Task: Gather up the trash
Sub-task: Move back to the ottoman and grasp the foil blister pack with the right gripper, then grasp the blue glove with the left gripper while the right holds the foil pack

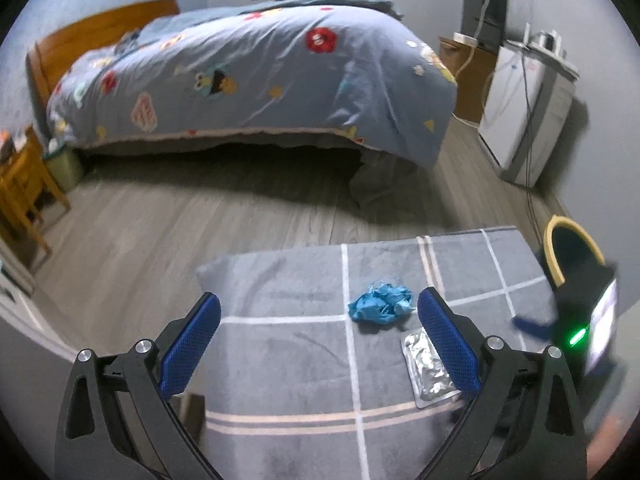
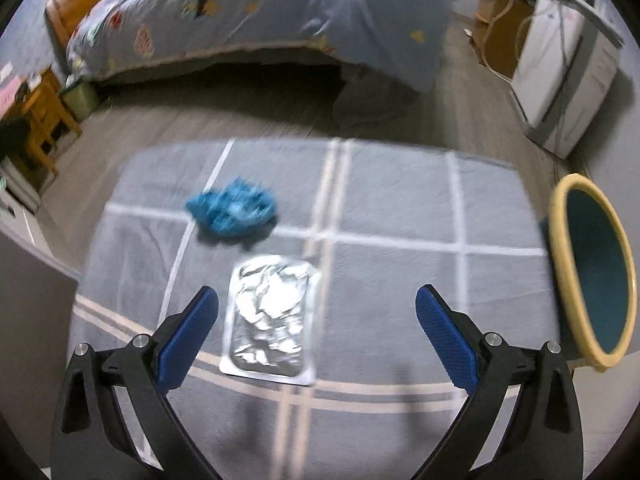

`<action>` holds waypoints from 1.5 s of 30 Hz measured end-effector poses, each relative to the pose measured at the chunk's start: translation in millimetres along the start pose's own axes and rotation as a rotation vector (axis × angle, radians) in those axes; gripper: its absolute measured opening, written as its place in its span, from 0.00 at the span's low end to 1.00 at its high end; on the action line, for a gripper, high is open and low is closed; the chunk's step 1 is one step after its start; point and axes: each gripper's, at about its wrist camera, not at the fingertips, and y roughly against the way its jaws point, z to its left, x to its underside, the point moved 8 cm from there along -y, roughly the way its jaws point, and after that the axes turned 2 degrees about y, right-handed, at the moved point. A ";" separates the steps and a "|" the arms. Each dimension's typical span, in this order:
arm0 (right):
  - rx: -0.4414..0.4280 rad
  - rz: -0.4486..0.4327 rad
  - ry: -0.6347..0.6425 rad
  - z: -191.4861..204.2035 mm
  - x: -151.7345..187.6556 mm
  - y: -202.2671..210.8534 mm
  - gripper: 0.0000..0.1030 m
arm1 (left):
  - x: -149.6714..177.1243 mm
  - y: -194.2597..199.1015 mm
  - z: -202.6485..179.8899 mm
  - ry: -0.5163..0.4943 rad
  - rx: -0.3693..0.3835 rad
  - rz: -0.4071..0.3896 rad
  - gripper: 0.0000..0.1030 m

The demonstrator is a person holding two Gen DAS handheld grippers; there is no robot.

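Observation:
A crumpled blue glove (image 1: 381, 303) lies on a grey checked cloth (image 1: 288, 344) over a low table; it also shows in the right wrist view (image 2: 232, 208). A flat silver foil packet (image 1: 428, 368) lies just nearer than it, also in the right wrist view (image 2: 272, 316). A bin with a yellow rim (image 2: 592, 268) stands off the cloth's right edge, also in the left wrist view (image 1: 572, 252). My left gripper (image 1: 320, 340) is open and empty above the cloth, the glove between its fingertips' line. My right gripper (image 2: 318, 336) is open and empty, over the foil packet's right side.
A bed with a blue patterned duvet (image 1: 256, 76) stands across the grey wood floor (image 1: 160, 224). A white appliance with cables (image 1: 528, 108) is at the right wall. A wooden chair (image 1: 20, 184) and a green bin (image 1: 64, 168) are at the left.

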 end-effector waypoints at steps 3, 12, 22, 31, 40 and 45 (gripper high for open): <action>0.008 0.020 0.007 6.6 7.9 -20.3 0.94 | 2.9 0.4 13.2 0.032 -0.006 0.002 0.95; 0.013 0.020 0.021 24.2 17.2 -42.8 0.94 | 17.6 -9.0 29.6 0.021 -0.067 0.007 0.95; -0.020 -0.007 0.025 19.4 15.3 -35.3 0.66 | 19.0 -29.2 30.7 0.033 -0.101 0.038 0.95; 0.005 0.117 0.026 -45.9 -16.7 20.3 0.66 | 24.1 -51.8 4.0 0.016 -0.056 0.099 0.95; -0.019 0.016 -0.034 -115.7 -48.5 52.5 0.66 | 19.4 -99.4 -22.8 0.011 -0.077 0.128 0.95; -0.054 -0.029 -0.015 -116.3 -65.1 59.6 0.66 | 19.3 -124.4 -49.6 -0.039 -0.039 0.123 0.95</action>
